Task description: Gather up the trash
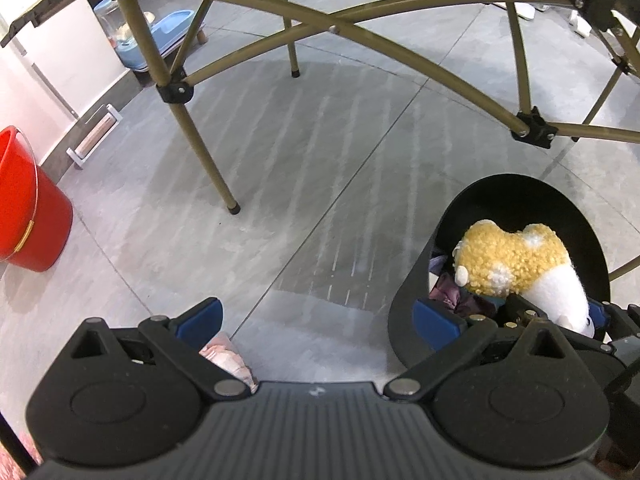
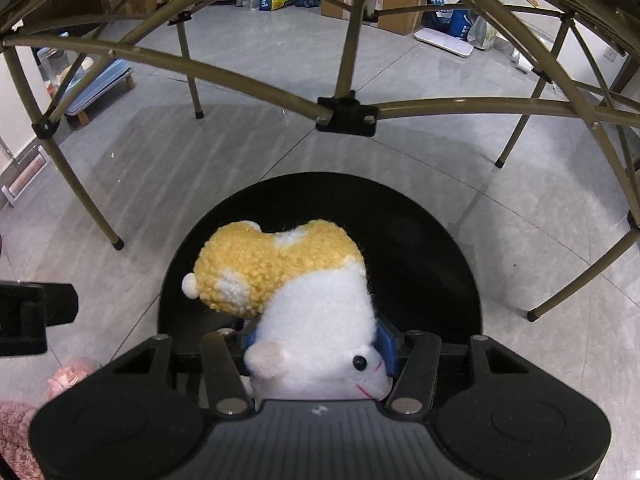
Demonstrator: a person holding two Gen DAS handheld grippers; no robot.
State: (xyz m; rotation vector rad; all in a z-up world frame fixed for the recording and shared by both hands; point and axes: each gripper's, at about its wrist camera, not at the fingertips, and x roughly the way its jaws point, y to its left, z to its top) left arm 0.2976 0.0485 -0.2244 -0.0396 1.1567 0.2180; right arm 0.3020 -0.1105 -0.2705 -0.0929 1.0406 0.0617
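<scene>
A yellow and white plush toy (image 2: 316, 320) hangs head-down between the blue pads (image 2: 386, 344) of my right gripper (image 2: 318, 344), which is shut on its white body. Right under it stands a round black bin (image 2: 420, 240). The left wrist view shows the same toy (image 1: 516, 256) over the bin (image 1: 500, 196), with dark and purple items (image 1: 448, 292) inside. My left gripper (image 1: 318, 320) is open with only floor between its pads. It hangs left of the bin, its right pad (image 1: 436, 320) in front of the bin wall.
A folding table's olive legs and cross-bars (image 1: 208, 160) (image 2: 346, 114) stand over the grey tiled floor just behind the bin. A red bucket (image 1: 28, 208) is at the far left. A pink crumpled thing (image 1: 228, 360) lies under the left gripper, and pink fluffy fabric (image 2: 16, 436) shows low left.
</scene>
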